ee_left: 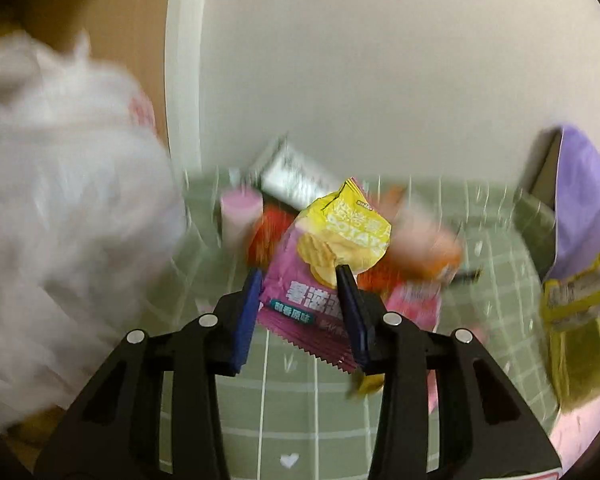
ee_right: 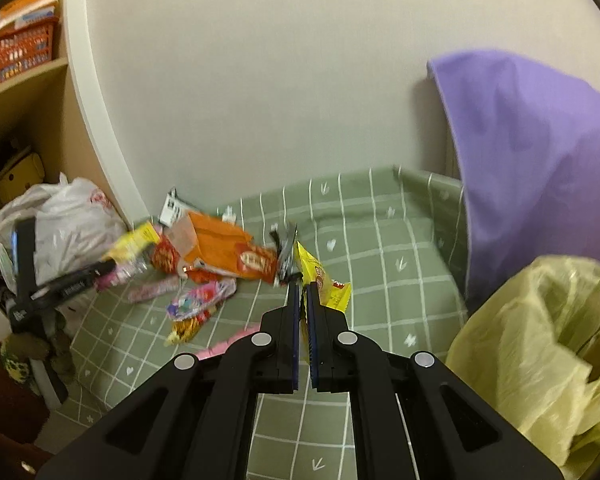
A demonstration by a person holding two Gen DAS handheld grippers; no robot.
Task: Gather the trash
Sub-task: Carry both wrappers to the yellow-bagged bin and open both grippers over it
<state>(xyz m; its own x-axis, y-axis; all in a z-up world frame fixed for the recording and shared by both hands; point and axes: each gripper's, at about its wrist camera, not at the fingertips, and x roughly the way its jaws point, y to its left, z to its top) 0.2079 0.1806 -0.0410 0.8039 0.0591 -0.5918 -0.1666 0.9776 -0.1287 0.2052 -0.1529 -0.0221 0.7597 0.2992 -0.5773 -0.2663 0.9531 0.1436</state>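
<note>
My left gripper [ee_left: 298,278] is shut on a pink and yellow potato chip packet [ee_left: 324,252] and holds it above the green checked bed cover [ee_left: 292,400]. My right gripper [ee_right: 303,286] is shut on a yellow snack wrapper [ee_right: 324,280], lifted over the bed. A heap of wrappers lies near the wall, with an orange packet [ee_right: 220,246] on top. A yellow-green trash bag [ee_right: 540,352] stands open at the lower right. The left gripper also shows at the left in the right wrist view [ee_right: 84,274]; the right-hand wrapper shows blurred at the right edge in the left wrist view [ee_left: 580,300].
A white plastic bag [ee_right: 64,220] sits at the bed's left edge by a wooden shelf [ee_right: 24,80] with an orange basket [ee_right: 16,54]. A purple pillow [ee_right: 540,152] leans on the wall at right. Small wrappers [ee_right: 196,304] lie on the cover.
</note>
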